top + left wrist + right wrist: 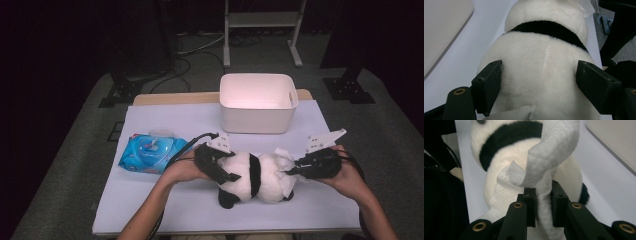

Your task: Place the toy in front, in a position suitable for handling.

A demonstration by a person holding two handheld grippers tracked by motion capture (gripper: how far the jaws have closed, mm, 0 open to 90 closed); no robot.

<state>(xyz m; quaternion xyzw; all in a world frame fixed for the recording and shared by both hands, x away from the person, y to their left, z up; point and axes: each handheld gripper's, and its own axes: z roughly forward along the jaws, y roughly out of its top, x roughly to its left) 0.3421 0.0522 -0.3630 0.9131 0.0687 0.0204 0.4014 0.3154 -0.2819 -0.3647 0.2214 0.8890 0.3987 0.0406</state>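
1. The worktop [165, 210] is covered with a flat pale sheet; around it lie grey carpet, loose cables and the feet of dark stands, and the back of the room is dark.
2. A toy panda [252, 177] of soft white plush with a black fuzzy band lies on its side near the front edge of the worktop, between the two hands.
3. Behind it stands a white plastic tub [258, 102], rectangular with rounded corners and a handle slot in its right wall.
4. To the left lies a blue glossy pack of wipes [150, 154] with its flap open.
5. The left gripper [220, 167] has its jaws spread wide around the panda [541, 67], with a pad sunk into the fur on each flank.
6. The right gripper [295, 170] has its jaws nearly together, pinching a white wipe [541, 170] with a dimpled weave, which drapes against the panda [506, 150].
7. The left gripper view shows a seam running down the plush; the right gripper view shows the wipe's twisted upper end.
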